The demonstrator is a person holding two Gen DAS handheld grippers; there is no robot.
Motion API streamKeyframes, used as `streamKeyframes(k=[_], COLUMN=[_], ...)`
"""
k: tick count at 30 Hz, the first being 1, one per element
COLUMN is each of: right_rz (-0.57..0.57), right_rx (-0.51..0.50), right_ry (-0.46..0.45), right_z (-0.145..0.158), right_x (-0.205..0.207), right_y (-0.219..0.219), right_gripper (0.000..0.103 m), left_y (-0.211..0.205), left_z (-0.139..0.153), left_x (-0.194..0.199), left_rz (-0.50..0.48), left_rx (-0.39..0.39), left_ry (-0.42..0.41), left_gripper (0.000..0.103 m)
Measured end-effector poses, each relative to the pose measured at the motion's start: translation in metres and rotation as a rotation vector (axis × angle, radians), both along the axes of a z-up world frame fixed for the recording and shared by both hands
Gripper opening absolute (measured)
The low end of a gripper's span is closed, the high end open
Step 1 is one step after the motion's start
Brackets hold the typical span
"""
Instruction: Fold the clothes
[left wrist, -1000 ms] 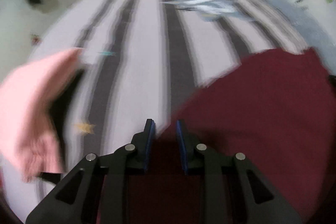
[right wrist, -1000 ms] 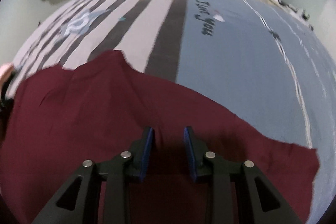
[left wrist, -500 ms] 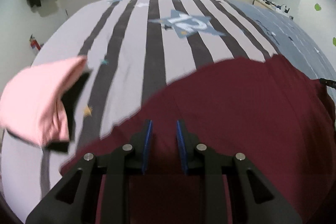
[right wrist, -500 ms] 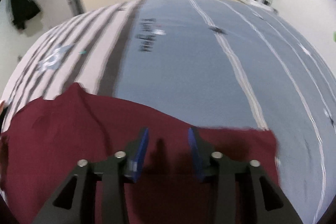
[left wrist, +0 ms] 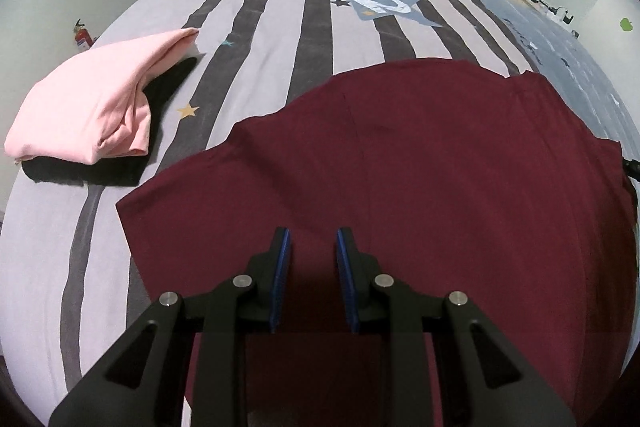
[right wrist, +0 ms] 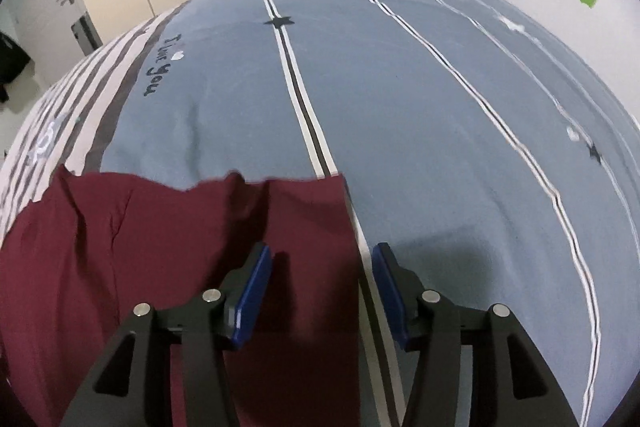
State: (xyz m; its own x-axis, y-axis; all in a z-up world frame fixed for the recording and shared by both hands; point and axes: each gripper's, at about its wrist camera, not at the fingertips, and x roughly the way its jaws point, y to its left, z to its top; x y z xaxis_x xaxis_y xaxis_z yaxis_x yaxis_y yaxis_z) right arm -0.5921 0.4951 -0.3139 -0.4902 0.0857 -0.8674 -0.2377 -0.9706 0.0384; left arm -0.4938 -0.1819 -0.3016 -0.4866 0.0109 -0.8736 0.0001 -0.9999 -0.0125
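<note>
Striped grey-and-blue bedspread (left wrist: 280, 39) carries a flat maroon cotton garment (left wrist: 420, 167), folded pink top (left wrist: 92, 99) nearby. Right gripper (right wrist: 320, 287), jaws just widened, straddles its edge ungripped; left gripper (left wrist: 310, 259) hovers narrowly parted, empty.

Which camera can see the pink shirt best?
The left wrist camera. The folded pink shirt lies in full view there, on top of a black garment on the striped bed cover. The right wrist camera doesn't show it at all, only the dark red garment.
</note>
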Motion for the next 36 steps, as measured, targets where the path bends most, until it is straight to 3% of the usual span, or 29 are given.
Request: streamKeyframes(k=[3,6,8,9,11,15,18,23,26,30,36], right_rz=[0.003,0.015,0.036,0.047,0.065,0.041,-0.009,0.013,-0.018,-0.07,-0.037], right_rx=[0.014,0.012,0.005,0.001,0.003,0.044,0.003,0.022,-0.03,-0.113,-0.189], right_ry=[-0.036,-0.029,-0.039,-0.044,-0.051,-0.026,0.011,-0.033,-0.045,-0.003,0.007], right_z=[-0.013,-0.021,-0.019,-0.017,-0.014,0.001,0.016,0.006,0.002,0.017,0.025], right_x=[-0.01,-0.011,-0.012,-0.013,-0.012,0.001,0.015,0.017,0.02,0.044,0.11], right_y=[0.007,0.012,0.012,0.012,0.011,0.019,0.042,0.045,0.047,0.057,0.044], right_gripper=[0.055,0.048,0.03,0.014,0.006,0.005,0.004,0.005,0.011,0.027,0.031], left_y=[0.004,0.007,0.005,0.004,0.003,0.0,-0.004,-0.005,-0.001,0.002,0.009], left_z=[0.001,-0.001,-0.002,-0.003,-0.004,-0.002,0.001,0.004,0.007,0.009,0.006], left_x=[-0.002,-0.003,0.004,0.007,0.011,0.022,0.026,0.028,0.029,0.032,0.041], left_rz=[-0.006,-0.009,-0.003,0.0,0.008,0.015,0.024,0.038,0.027,0.022,0.02], left_rx=[-0.008,-0.009,-0.009,-0.007,-0.005,-0.012,-0.011,-0.001,-0.001,0.011,0.028], left_ry=[0.001,-0.004,-0.011,-0.014,-0.021,-0.027,-0.031,-0.026,-0.022,-0.019,-0.032], left_gripper=[0.021,0.021,0.021,0.021,0.021,0.021,0.021,0.021,0.021,0.021,0.021])
